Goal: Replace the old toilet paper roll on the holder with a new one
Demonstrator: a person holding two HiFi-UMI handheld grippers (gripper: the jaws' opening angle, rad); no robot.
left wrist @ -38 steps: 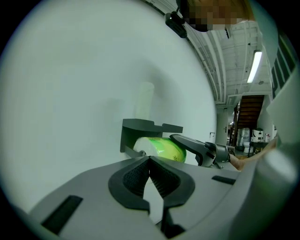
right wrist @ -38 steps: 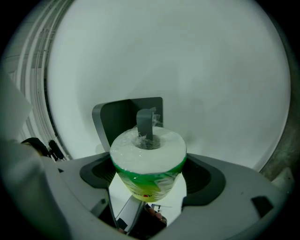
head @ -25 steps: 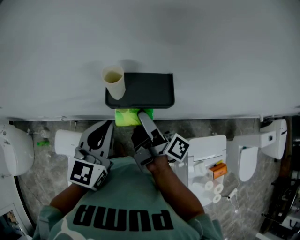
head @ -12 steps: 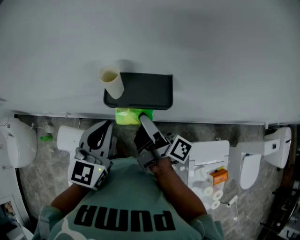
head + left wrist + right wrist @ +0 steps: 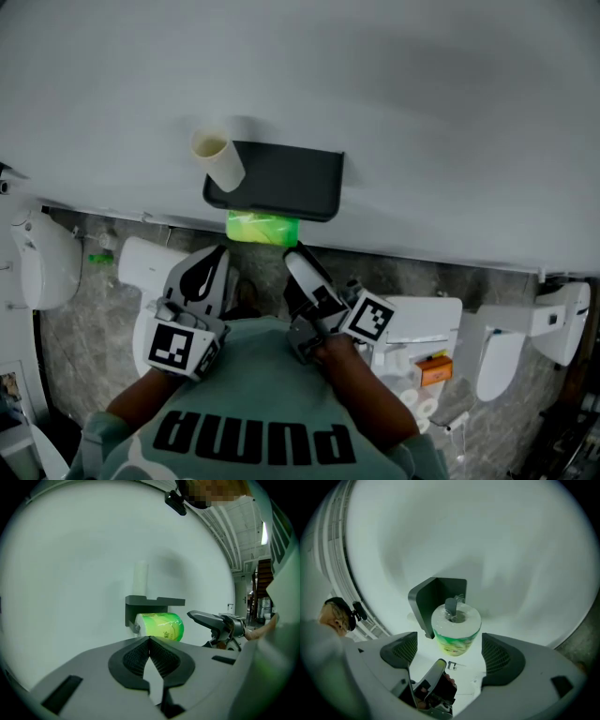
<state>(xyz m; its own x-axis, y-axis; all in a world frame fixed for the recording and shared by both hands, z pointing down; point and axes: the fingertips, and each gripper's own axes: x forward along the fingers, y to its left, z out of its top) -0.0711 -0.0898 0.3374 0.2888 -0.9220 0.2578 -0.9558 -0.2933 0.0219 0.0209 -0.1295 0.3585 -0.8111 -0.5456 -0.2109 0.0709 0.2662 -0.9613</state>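
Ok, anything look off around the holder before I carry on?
Two things. The roll on the holder seems to be still in its green printed wrapper, so it could not unroll. And a bare cardboard tube stands on the left end of the holder's shelf, not cleared away.

Dark holder mounted on white wall, flat shelf on top. Cardboard tube stands upright at shelf's left end. Green-wrapped paper roll sits on peg under shelf, toward its left side.
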